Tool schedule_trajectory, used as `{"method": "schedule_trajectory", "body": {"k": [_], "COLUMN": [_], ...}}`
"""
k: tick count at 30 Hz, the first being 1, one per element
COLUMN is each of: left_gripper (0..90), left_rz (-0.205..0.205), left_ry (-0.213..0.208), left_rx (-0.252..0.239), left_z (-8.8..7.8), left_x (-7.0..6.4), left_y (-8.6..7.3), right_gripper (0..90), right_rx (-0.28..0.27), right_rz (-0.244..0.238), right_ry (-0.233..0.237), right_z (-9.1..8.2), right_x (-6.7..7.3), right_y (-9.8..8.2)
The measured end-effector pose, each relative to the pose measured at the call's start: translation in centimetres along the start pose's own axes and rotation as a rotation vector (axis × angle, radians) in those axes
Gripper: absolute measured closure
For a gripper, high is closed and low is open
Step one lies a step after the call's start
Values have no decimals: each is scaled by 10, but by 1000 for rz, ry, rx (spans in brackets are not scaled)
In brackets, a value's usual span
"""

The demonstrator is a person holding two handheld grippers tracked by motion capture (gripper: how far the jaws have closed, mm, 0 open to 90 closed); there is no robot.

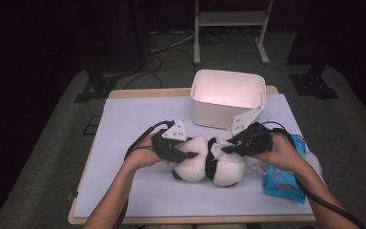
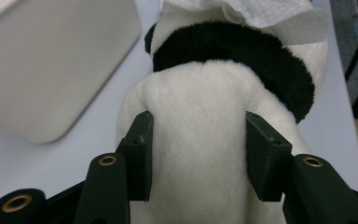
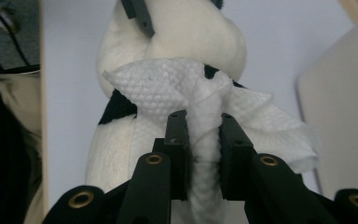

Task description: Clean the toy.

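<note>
A white and black plush panda (image 1: 205, 164) lies on the white table sheet, between the two hands. My left gripper (image 1: 183, 153) is shut on the plush's white end; in the left gripper view its pads (image 2: 140, 149) press into the fur of the plush (image 2: 200, 116) from both sides. My right gripper (image 1: 226, 145) is shut on a crumpled white paper tissue (image 3: 168, 88), which rests against the black band of the plush (image 3: 191, 32). In the left gripper view the tissue (image 2: 265, 14) lies on the plush's far end.
A white open bin (image 1: 214, 114) stands at the back of the table, just behind the grippers. A blue packet of wipes (image 1: 281, 179) lies at the right, under the right forearm. The table's front edge is near the plush.
</note>
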State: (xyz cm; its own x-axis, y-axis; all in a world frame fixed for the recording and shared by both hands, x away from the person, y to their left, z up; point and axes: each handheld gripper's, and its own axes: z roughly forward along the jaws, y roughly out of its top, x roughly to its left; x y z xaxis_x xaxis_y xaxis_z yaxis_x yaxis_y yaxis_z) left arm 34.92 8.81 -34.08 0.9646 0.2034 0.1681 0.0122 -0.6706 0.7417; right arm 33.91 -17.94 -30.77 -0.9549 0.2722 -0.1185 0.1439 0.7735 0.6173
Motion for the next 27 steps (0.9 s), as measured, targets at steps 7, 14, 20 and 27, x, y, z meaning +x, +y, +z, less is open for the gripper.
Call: {"method": "schedule_trajectory", "body": {"k": [7, 14, 20, 27], "left_gripper": [488, 425, 369, 172], "left_rz": [-36, -127, -165, -196], "left_ry": [-22, -97, -153, -165], "left_rx": [7, 2, 4, 30], "left_z": [2, 6, -3, -5], "left_x": [-2, -4, 0, 4], "left_y": [-6, -21, -19, -15], "right_gripper": [751, 754, 754, 755], "right_rx": [16, 5, 0, -18], "right_rz": [37, 41, -9, -25], "right_ry": [14, 77, 88, 115], "right_z": [7, 20, 19, 12], "right_x": [-14, -6, 9, 20], "right_y": [4, -9, -10, -21]}}
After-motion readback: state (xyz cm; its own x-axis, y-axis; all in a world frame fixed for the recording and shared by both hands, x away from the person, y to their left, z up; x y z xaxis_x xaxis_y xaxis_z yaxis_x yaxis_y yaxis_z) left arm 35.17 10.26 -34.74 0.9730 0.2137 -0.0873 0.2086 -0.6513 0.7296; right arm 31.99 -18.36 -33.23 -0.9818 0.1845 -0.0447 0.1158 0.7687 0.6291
